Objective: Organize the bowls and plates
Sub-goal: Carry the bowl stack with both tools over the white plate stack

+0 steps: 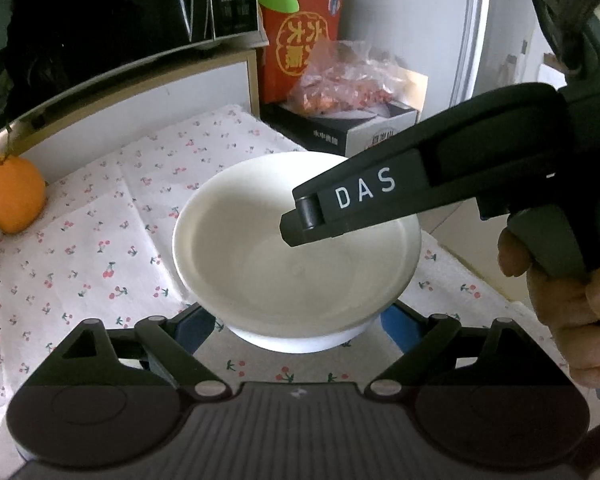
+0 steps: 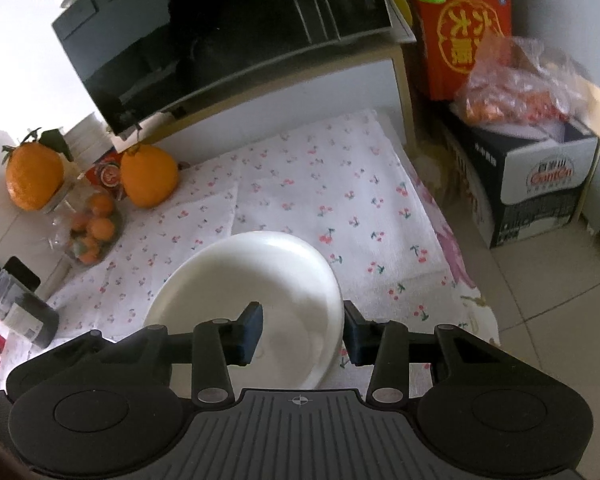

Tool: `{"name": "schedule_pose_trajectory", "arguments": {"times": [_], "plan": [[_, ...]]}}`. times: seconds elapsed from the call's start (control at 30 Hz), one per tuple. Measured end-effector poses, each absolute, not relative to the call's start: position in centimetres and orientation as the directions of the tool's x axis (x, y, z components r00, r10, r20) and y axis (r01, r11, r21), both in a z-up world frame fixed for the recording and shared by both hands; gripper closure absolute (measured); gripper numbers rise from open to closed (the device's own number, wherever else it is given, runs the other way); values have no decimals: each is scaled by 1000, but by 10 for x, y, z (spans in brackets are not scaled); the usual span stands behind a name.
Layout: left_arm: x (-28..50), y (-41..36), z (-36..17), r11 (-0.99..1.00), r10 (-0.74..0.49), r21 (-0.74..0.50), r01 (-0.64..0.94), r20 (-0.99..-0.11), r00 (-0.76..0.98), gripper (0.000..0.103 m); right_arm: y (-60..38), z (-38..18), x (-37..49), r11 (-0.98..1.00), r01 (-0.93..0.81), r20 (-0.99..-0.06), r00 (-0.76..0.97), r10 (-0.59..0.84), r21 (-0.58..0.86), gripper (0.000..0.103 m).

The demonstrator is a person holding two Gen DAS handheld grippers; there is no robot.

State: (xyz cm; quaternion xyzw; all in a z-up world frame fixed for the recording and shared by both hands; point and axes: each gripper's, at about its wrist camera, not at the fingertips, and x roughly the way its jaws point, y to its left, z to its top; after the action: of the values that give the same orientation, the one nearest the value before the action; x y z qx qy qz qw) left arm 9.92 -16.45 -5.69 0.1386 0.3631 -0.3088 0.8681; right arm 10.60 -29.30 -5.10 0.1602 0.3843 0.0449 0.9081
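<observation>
The white bowl [image 1: 296,248] sits on the bench [image 1: 80,248]. The left gripper [image 1: 296,326] has its fingers wide around the bowl's base, not squeezing. The right gripper [image 2: 303,332] pinches the bowl's rim. I think it is lifting the bowl. Next, carry it to its pile.

Left gripper [image 1: 298,320] angled down, jaws wide, right gripper [image 2: 302,330] angled down, jaws approx. half-closed, person's hand [image 1: 560,292] on right grip handle.

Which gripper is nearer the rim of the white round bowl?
Right. The right gripper straddles the white round bowl at its rim, one finger inside, one outside. The left gripper sits lower, fingers flanking the base.
</observation>
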Motion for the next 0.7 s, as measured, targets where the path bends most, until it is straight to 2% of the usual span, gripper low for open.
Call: {"name": "schedule_pose_trajectory", "arguments": {"times": [0.7], "plan": [[64,-108,-19,794,-451,12,607,-659,603,14,-243,-5,82,936,-41,-667,691,279,349,62]]}}
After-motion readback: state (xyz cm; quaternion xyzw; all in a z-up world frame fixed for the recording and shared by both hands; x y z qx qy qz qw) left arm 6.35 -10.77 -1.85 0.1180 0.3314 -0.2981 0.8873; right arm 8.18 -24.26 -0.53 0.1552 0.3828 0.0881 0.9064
